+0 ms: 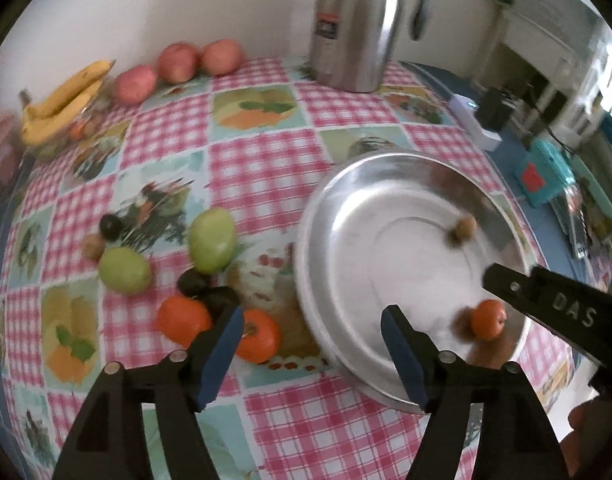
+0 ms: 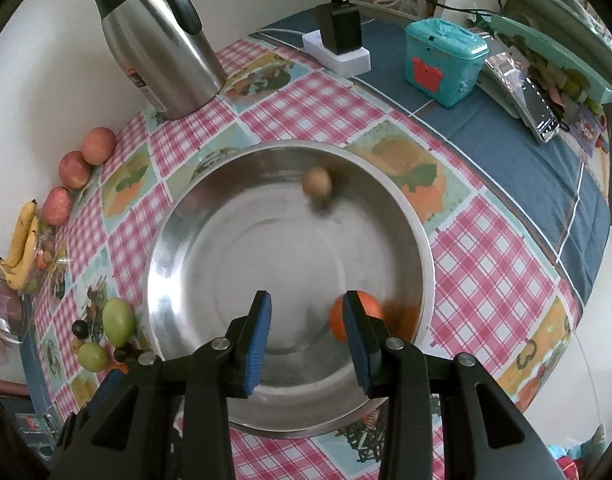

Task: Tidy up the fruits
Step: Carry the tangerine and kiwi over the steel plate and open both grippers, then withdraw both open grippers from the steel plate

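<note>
Left black blue-padded gripper (image 1: 311, 350) low in frame, spread wide, empty, above the checked tablecloth (image 1: 266, 168) beside the round steel basin (image 1: 345, 216). Right blue-padded gripper (image 2: 307, 340) bottom centre, parted, empty, over the basin. Inside: small orange fruit (image 2: 367, 304) behind the right pad, brown round fruit (image 2: 316, 183) upper centre. Green, orange and dark fruits (image 1: 194, 272) left of the basin.

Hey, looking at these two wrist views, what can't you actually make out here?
- Orange fruit in the metal bowl: right wrist view, partly covered by a finger of the right hand-held gripper.
- Dark fruits on the table: left wrist view, blurred and partly behind the left hand-held gripper; kind unclear.
- Small brown fruit: motion-blurred in both views, kind unclear.
- Kettle label: blurred, unreadable; top cut off by the frame.
</note>
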